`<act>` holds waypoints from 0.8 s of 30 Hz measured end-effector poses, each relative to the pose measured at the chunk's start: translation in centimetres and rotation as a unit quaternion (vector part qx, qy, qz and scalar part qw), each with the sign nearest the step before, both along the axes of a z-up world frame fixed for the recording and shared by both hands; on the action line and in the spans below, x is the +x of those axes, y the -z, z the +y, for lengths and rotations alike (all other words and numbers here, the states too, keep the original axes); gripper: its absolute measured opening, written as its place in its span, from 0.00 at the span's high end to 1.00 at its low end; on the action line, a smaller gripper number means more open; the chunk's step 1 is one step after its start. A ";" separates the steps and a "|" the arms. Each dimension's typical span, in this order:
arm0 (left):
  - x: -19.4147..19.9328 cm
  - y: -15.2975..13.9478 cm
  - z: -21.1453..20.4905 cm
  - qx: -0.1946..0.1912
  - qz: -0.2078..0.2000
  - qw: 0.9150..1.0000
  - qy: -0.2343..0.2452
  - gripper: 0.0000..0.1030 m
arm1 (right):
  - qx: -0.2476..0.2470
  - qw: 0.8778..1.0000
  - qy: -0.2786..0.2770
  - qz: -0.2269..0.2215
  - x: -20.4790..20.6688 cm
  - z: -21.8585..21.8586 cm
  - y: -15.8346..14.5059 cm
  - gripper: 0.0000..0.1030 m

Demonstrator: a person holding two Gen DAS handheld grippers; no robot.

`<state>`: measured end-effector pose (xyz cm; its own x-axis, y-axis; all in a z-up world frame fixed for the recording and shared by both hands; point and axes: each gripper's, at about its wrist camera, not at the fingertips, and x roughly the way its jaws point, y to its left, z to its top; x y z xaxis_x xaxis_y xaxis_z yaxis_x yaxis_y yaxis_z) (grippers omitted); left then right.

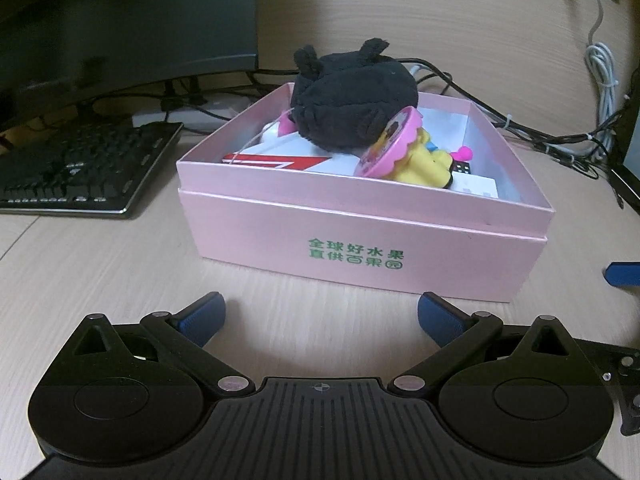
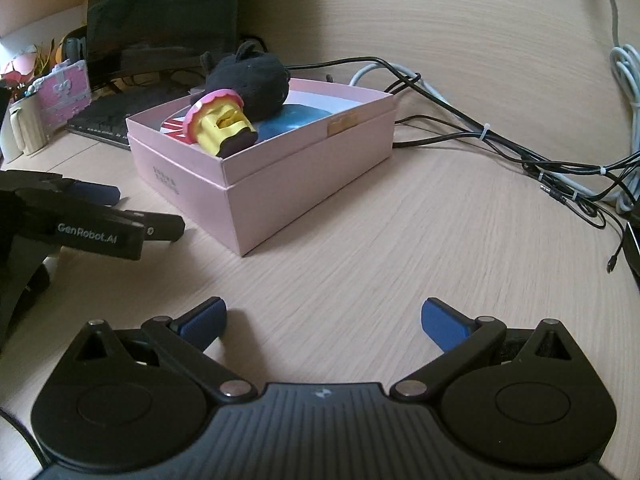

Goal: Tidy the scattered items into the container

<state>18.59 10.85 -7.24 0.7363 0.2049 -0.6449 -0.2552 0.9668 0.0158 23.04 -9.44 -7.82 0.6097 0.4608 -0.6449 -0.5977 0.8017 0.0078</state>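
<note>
Pink box [image 1: 360,236], open-topped, green printed characters on its near wall, stands on the pale wood-grain desk [image 1: 100,272] at the centre of the left wrist view and in the centre-left of the right wrist view. Contents: black plush toy [image 1: 352,96] piled highest, rising above the rim; yellow figure with a pink frilled hat [image 1: 404,152] lying tilted against the plush toy; white carton with red stripes [image 1: 276,160] beneath them; blue rounded item [image 2: 296,122] low against the box's right wall in the right wrist view. Left gripper [image 1: 322,320], lower middle of its own frame: jaws spread wide, nothing between the blue pads, just short of the box. Right gripper [image 2: 324,322], lower middle of its own frame: jaws released wide, empty, over bare desk near the box corner. Surroundings: black keyboard [image 1: 80,168] at left, dark monitor [image 1: 120,20] at upper left, bundled cables [image 2: 520,152] at right, pink decorated case [image 2: 64,94] at far left.
</note>
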 end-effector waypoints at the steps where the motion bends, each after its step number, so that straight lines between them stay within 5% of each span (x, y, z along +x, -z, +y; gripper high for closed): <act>1: 0.0 0.0 0.0 0.000 0.000 1.000 0.000 0.00 | 0.000 1.000 0.000 0.000 0.0 0.0 0.0 0.00; 24: 0.2 0.0 0.1 0.000 0.000 1.000 0.001 0.00 | 0.000 1.000 0.000 0.000 0.0 -0.1 0.0 0.00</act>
<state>18.77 10.95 -7.26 0.7372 0.2032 -0.6444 -0.2538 0.9672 0.0147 23.03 -9.52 -7.81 0.6101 0.4611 -0.6443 -0.5972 0.8020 0.0084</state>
